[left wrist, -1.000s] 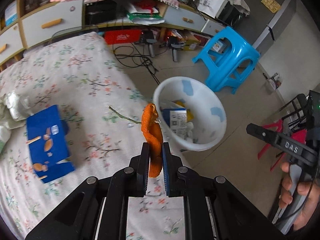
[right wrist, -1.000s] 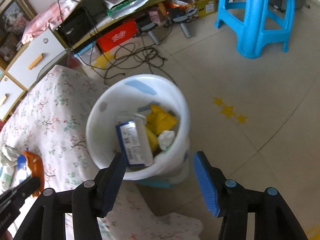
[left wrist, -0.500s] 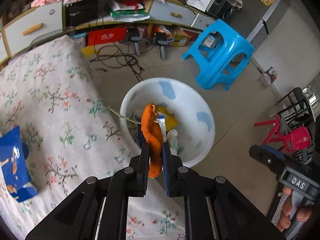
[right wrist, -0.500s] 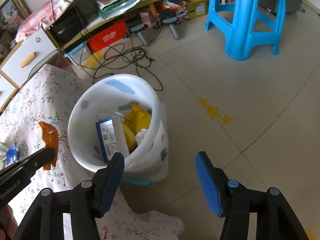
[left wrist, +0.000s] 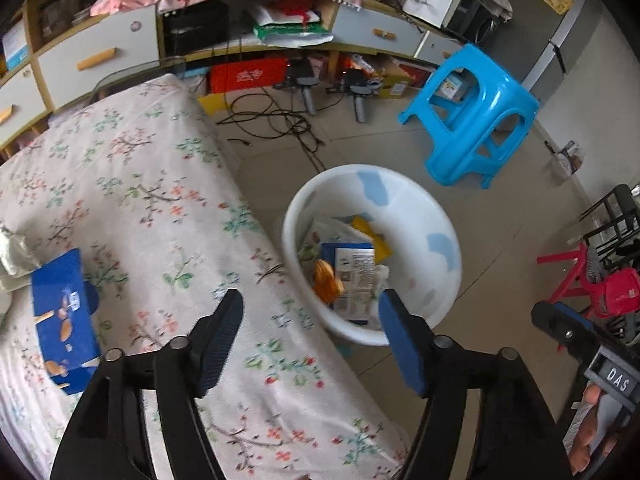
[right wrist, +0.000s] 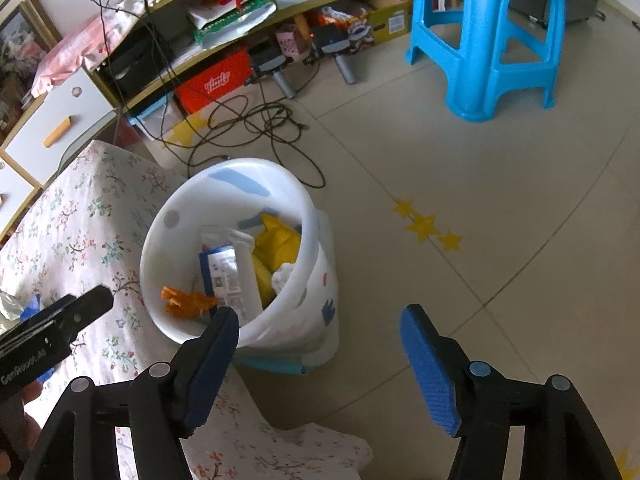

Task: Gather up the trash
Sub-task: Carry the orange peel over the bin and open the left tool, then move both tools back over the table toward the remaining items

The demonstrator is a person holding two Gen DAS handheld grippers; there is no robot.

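Observation:
A white bin (left wrist: pixel 416 224) (right wrist: pixel 304 216) stands on the floor against the bed's edge. Inside it lie an orange peel (left wrist: pixel 326 280) (right wrist: pixel 186 302), a blue and white packet (left wrist: pixel 352 268) (right wrist: pixel 224 268) and yellow wrappers (right wrist: pixel 278 240). My left gripper (left wrist: pixel 310 334) hovers over the bin's near rim, its jaws opening with nothing between them. My right gripper (right wrist: pixel 320 354) hangs above the bin's right side and the floor, its jaws also opening and empty. A blue snack box (left wrist: pixel 62 316) lies on the flowered bedspread (left wrist: pixel 140 200) at left, with crumpled wrappers (left wrist: pixel 14 252) beside it.
A blue plastic stool (left wrist: pixel 476 116) (right wrist: pixel 492 32) stands on the tiled floor beyond the bin. Black cables (right wrist: pixel 248 124) and tools lie before a low shelf unit (left wrist: pixel 280 32). Red and black racks (left wrist: pixel 600 272) sit at far right. A hand (left wrist: pixel 596 428) holds the right gripper.
My left gripper swung over the bin, then opened. The orange peel it held has dropped into the bin. My right gripper's jaws have widened a little.

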